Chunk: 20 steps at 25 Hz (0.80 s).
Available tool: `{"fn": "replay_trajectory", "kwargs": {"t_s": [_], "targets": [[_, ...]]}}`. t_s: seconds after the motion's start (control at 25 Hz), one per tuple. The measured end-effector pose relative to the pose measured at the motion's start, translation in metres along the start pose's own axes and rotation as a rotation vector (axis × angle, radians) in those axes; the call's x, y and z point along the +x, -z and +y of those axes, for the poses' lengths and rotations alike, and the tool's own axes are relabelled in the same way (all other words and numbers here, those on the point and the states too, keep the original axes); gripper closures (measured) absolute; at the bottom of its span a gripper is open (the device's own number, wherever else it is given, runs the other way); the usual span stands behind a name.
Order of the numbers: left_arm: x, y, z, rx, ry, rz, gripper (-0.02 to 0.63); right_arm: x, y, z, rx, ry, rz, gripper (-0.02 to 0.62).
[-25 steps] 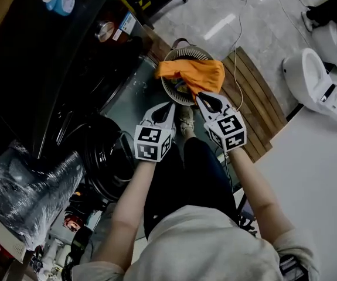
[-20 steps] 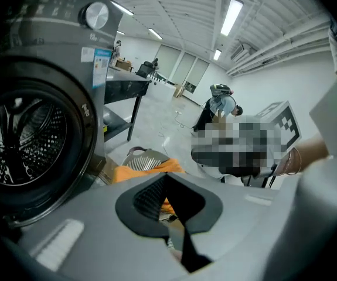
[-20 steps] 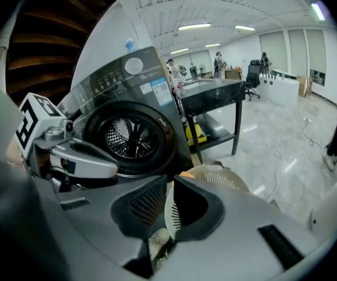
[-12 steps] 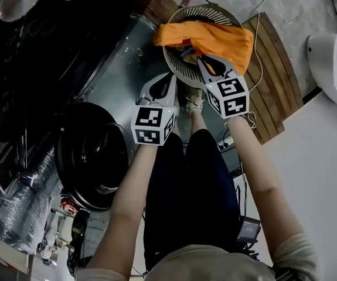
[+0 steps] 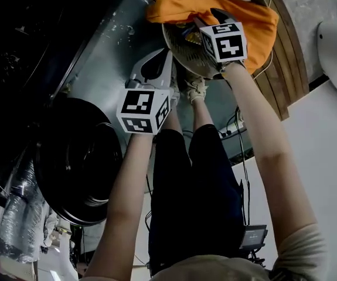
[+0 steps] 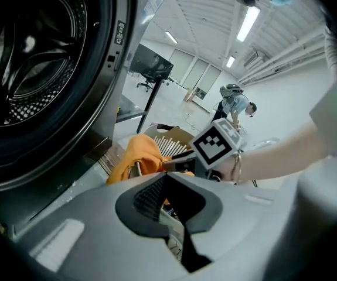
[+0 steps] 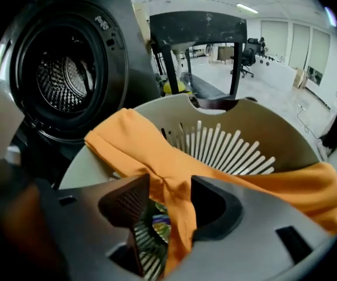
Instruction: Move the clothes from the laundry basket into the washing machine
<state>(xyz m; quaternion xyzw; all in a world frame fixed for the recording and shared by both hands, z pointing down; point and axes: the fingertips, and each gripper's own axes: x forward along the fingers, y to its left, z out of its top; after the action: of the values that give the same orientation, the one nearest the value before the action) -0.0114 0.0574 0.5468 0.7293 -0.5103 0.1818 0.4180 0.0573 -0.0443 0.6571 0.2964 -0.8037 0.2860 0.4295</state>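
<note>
Left tool [image 5: 168, 56]: jaws fully together, nothing between them. Held outside the round beige slotted plastic laundry basket [image 5: 180, 51], tips near its rim on the washer side. Contact with the basket wall not resolvable from either view.

Right tool [image 7: 169, 183]: down inside the basket mouth, marker cube above the rim. Jaws apart, having just been opening. Twisted fold of the large orange cloth [image 7: 150, 145] between them. Lies against the right-hand pad, with a gap showing beside the left-hand pad, so not clamped.

Orange cloth: draped right across the basket. One end over the rim on the washer side, the other over the opposite rim. Middle sagging inward and running down between the right tool's jaws. Some multicoloured item underneath at the basket bottom, too little visible to identify.

Basket: on the floor, directly ahead of the person's light shoes [image 5: 194, 89], just beside the slatted wooden board [image 5: 282, 75] and near the dark front-loading washing machine [image 6: 39, 69].

Washing machine: round port open to view, perforated steel drum [image 7: 63, 78] visible through it in both tool views. Port at about the same height as the left tool, to the left of the basket in the head view.

Background, left tool view: bright hall, ceiling strip lights, a person [image 6: 234, 104] bending over far across the floor.
</note>
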Motion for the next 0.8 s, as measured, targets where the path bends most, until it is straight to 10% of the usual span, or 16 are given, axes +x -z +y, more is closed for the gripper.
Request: {"fn": "replay_trajectory", "kwargs": {"t_s": [0.4, 0.56, 0.8], "targets": [[0.005, -0.001, 0.007, 0.037, 0.007, -0.035, 0.586, -0.015, -0.012, 0.004, 0.035, -0.061, -0.082, 0.581], [0.005, -0.019, -0.011, 0.052, 0.044, -0.031, 0.361, -0.084, -0.038, 0.021, 0.121, -0.132, -0.223, 0.581], [0.003, -0.052, -0.057, 0.218, 0.106, -0.012, 0.237, -0.171, -0.085, 0.068, 0.187, -0.245, -0.362, 0.582]]}}
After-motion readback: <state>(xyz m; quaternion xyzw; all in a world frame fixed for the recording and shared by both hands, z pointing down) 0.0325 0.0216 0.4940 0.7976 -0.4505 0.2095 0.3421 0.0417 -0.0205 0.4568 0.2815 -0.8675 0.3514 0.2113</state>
